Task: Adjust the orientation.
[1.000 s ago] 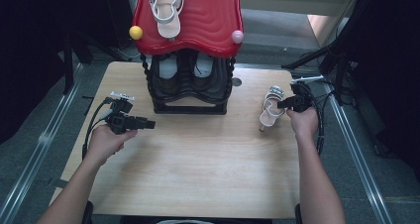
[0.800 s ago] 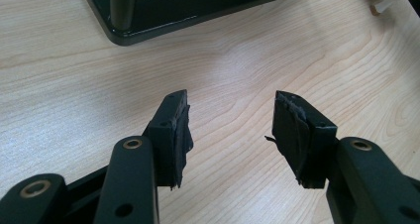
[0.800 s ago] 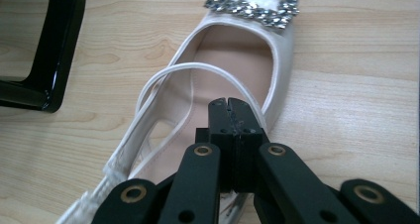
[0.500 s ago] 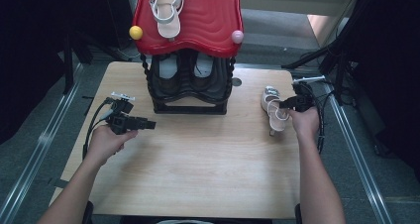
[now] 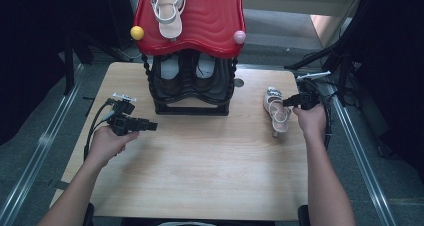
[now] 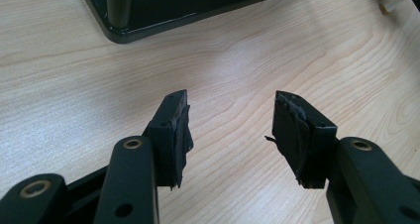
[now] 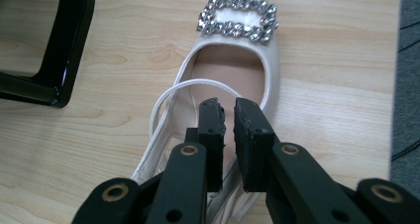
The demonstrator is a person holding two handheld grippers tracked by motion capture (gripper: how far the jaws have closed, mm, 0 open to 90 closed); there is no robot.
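Wooden table [image 5: 200,176] — white shoe [image 5: 276,112] now flat beside black rack [image 5: 192,86]; right gripper [image 7: 228,110] just opening a crack, holding nothing — left gripper [image 6: 230,120] wide, empty.

There are no words, numbers, labels or signs to read in any of these pictures.
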